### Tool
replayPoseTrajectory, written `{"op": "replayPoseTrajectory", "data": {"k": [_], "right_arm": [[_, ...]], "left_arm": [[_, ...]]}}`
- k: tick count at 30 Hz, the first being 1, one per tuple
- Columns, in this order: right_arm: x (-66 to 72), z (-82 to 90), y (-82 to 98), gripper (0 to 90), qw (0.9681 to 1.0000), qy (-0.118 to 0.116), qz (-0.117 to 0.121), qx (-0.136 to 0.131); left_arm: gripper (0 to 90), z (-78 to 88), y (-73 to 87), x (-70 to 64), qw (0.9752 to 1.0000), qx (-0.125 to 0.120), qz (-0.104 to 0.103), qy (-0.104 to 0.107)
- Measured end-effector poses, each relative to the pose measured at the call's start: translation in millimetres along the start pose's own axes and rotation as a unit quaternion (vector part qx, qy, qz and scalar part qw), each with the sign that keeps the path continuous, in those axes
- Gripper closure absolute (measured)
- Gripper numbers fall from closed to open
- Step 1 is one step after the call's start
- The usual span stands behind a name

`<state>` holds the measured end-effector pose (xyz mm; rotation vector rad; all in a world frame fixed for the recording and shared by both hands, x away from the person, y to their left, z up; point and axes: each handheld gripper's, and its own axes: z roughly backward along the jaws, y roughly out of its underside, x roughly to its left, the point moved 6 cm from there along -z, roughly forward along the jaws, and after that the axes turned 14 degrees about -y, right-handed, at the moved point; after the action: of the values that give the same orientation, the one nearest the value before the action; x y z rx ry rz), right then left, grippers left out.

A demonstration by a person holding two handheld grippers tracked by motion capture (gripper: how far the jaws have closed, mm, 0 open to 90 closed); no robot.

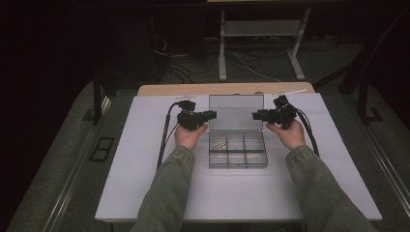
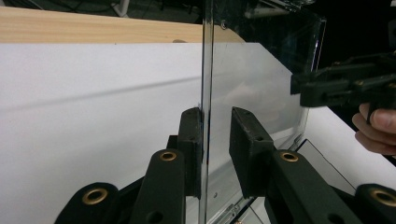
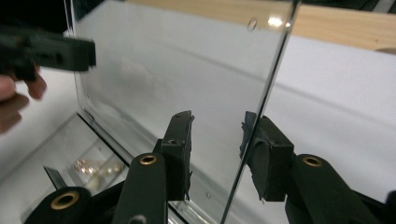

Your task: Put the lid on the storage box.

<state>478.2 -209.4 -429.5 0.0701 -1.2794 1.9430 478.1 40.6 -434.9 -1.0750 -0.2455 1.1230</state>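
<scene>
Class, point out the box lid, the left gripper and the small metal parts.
Box lid (image 1: 236,112): high view, middle of the clear panel.
Left gripper (image 2: 215,140): left gripper view, midway between its fingertips.
Small metal parts (image 3: 95,167): right gripper view, on the pile in its compartment.

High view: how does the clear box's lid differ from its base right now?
The lid stands upright; the base lies flat on the white table. The lid is one plain pane; the base is split into compartments, one holding small pale pieces. The left gripper and right gripper straddle the lid's side edges, not the base. Both are clear plastic.
</scene>
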Motion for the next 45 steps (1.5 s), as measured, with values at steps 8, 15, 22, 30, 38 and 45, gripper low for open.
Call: {"op": "replayPoseTrajectory", "data": {"k": [8, 15, 22, 30, 38, 45], "right_arm": [[2.9, 7.3, -8.2, 64.3, 0.9997, -0.009, -0.002, -0.022], [7.8, 9.0, -7.4, 64.6, 0.9998, -0.004, 0.007, -0.02], [12.0, 11.7, -6.6, 64.9, 0.9997, -0.005, 0.018, -0.018], [15.4, 13.8, -5.0, 64.8, 0.9994, -0.013, 0.022, -0.022], [16.4, 15.7, -2.5, 64.7, 0.9992, -0.017, 0.021, -0.027], [18.2, 18.0, 0.4, 63.7, 0.9989, -0.025, 0.015, -0.038]], "left_arm": [[72.7, 5.0, 0.5, -2.9, 0.9999, -0.006, -0.01, 0.002], [70.1, 6.4, -1.1, -6.2, 0.9996, -0.006, -0.025, -0.008], [63.8, 13.4, -18.2, -13.7, 0.9989, -0.032, -0.034, -0.007], [63.5, 17.7, -33.4, -18.1, 0.9977, -0.063, -0.024, 0.006], [62.9, 19.9, -37.3, -22.8, 0.997, -0.065, -0.042, 0.003], [62.9, 25.3, -33.5, -25.2, 0.996, -0.072, -0.051, 0.011]]}}
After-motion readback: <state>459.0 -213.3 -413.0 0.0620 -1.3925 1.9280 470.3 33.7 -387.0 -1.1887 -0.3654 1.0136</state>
